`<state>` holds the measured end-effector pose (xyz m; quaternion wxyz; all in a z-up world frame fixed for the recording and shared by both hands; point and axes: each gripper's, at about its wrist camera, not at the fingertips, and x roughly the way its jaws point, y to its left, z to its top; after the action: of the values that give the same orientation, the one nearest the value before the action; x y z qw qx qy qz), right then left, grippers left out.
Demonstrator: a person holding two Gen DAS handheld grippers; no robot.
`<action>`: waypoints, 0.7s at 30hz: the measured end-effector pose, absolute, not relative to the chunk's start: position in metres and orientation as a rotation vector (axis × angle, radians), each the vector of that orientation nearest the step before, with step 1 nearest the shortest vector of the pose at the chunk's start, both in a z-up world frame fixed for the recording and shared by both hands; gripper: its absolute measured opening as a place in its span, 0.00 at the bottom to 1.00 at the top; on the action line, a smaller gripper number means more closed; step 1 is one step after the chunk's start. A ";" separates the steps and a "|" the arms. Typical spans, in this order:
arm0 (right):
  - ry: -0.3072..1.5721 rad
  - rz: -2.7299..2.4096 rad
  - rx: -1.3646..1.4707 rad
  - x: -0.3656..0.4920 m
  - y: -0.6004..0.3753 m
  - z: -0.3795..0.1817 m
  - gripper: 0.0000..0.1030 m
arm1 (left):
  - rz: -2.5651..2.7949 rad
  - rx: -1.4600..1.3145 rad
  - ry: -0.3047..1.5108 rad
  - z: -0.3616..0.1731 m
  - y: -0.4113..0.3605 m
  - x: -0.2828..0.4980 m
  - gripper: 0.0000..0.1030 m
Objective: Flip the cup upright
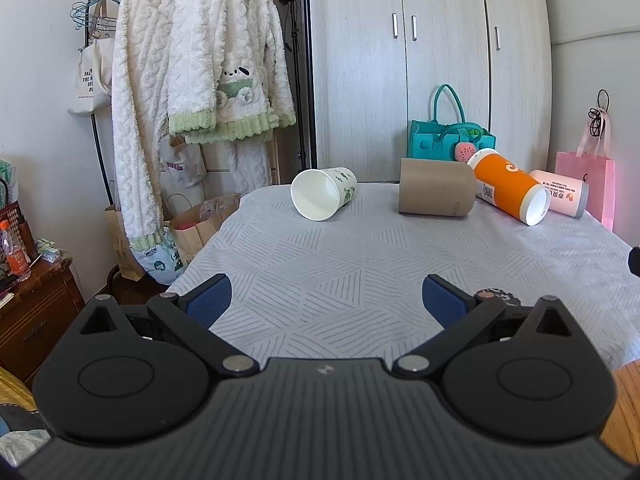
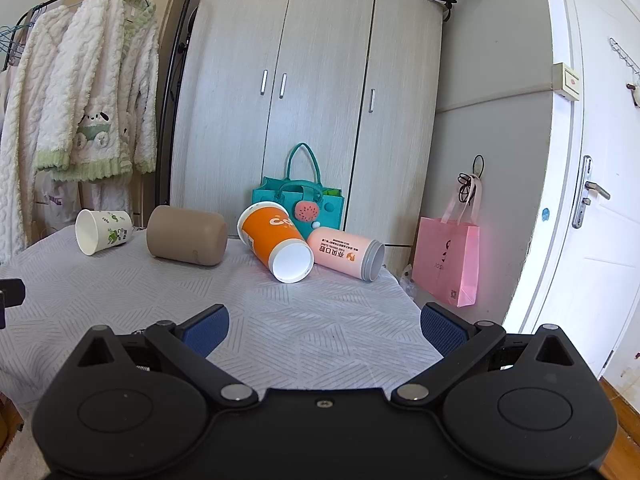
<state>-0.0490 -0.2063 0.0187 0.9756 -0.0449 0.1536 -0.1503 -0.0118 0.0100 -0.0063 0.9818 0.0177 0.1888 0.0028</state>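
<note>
While the left claw [image 1: 327, 300] gapes wide and empty over the desk [image 1: 360, 272], four cups lie toppled at the far edge — white paper cup [image 1: 323, 193] leftmost. Right view: right claw [image 2: 325, 330] equally wide, empty — orange cup [image 2: 276, 242] straight ahead.

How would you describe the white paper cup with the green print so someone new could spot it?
Look at the table with the grey patterned cloth, in front of the wardrobe. Four cups lie tipped along its far edge; the white paper cup is leftmost, beside the brown cup. Only it has green prints.
</note>
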 end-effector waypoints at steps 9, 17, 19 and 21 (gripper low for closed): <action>0.310 -0.302 -0.092 -0.049 -0.206 0.019 1.00 | 0.006 0.036 0.382 -0.007 0.008 -0.013 1.00; 0.311 -0.299 -0.095 -0.050 -0.204 0.018 1.00 | 0.005 0.041 0.386 -0.009 0.007 -0.013 1.00; 0.312 -0.299 -0.095 -0.050 -0.204 0.018 1.00 | 0.005 0.041 0.385 -0.009 0.007 -0.013 1.00; 0.313 -0.297 -0.097 -0.051 -0.203 0.018 1.00 | 0.005 0.041 0.386 -0.010 0.007 -0.014 1.00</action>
<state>-0.0507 -0.2027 0.0180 0.9757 -0.0479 0.1550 -0.1475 -0.0143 0.0066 -0.0105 0.9812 0.0205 0.1916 0.0025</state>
